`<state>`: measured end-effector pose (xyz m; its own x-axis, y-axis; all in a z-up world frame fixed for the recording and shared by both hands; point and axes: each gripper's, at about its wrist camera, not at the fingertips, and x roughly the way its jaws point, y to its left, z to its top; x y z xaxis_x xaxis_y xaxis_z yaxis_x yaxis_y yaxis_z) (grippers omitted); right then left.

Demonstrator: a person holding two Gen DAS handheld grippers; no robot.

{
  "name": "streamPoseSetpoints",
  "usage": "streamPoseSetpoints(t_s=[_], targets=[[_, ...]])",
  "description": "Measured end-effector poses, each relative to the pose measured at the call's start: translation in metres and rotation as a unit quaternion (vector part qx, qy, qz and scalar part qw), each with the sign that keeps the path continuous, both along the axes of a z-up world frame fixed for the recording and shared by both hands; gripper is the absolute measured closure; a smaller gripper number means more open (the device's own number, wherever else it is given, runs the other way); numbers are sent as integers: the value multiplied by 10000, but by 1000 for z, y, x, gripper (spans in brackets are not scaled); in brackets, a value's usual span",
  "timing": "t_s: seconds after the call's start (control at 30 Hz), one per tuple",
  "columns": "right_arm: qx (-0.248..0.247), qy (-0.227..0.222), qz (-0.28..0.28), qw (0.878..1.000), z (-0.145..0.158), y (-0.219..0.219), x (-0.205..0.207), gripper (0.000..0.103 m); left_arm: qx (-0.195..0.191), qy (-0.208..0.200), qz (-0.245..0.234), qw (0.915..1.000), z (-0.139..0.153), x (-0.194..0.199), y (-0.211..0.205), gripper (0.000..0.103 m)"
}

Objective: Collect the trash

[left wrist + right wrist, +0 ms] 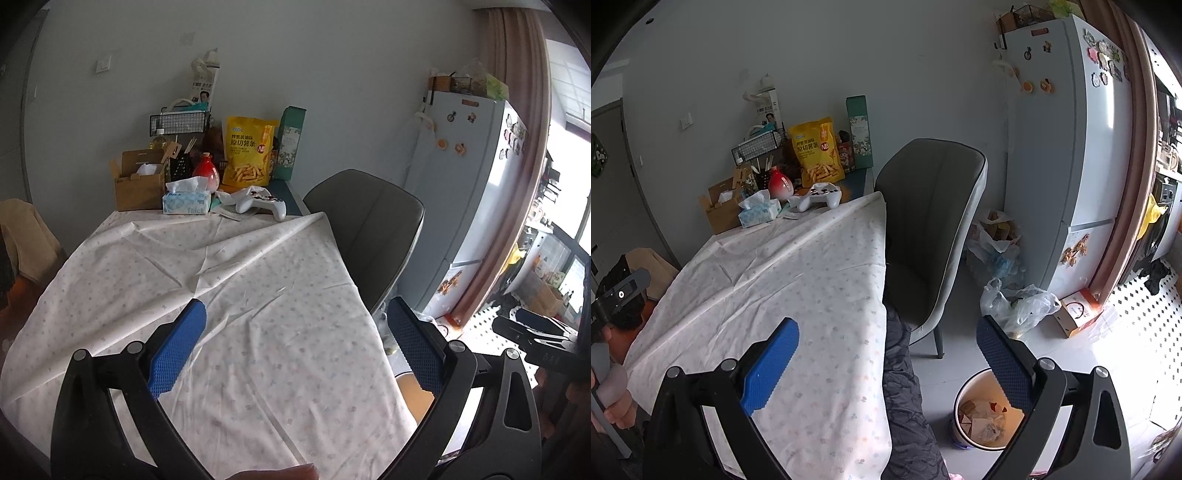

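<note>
My left gripper (295, 314) hangs open over the near part of the white dotted tablecloth (207, 280), nothing between its blue pads. My right gripper (886, 328) is open too, empty, above the table's right edge. Below its right finger, on the floor, stands a round trash bin (979, 417) holding paper scraps; the left wrist view shows only a sliver of the bin (413, 395). At the table's far end lie crumpled white paper (232, 195) and a small flat wrapper (231, 215) beside a white game controller (264, 206). In the right wrist view the left gripper's body (617, 295) shows at the left edge.
A tissue box (186, 201), a cardboard box (138, 181), a red vase (205, 171), a yellow snack bag (249, 155) and a wire basket (177, 123) crowd the far end. A grey chair (931, 221) stands right of the table. Plastic bags (1015, 302) and a fridge (1067, 147) lie beyond.
</note>
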<state>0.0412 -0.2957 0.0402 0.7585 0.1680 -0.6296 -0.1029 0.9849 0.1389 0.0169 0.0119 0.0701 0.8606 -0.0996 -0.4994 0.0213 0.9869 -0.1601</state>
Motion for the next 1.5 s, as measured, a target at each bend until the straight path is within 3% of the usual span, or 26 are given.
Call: streamPoseSetpoints(t_s=[1.5], targets=[[-17, 32, 184, 9998, -8, 6, 0, 8, 7, 157, -28, 9999, -11, 4, 3, 6]])
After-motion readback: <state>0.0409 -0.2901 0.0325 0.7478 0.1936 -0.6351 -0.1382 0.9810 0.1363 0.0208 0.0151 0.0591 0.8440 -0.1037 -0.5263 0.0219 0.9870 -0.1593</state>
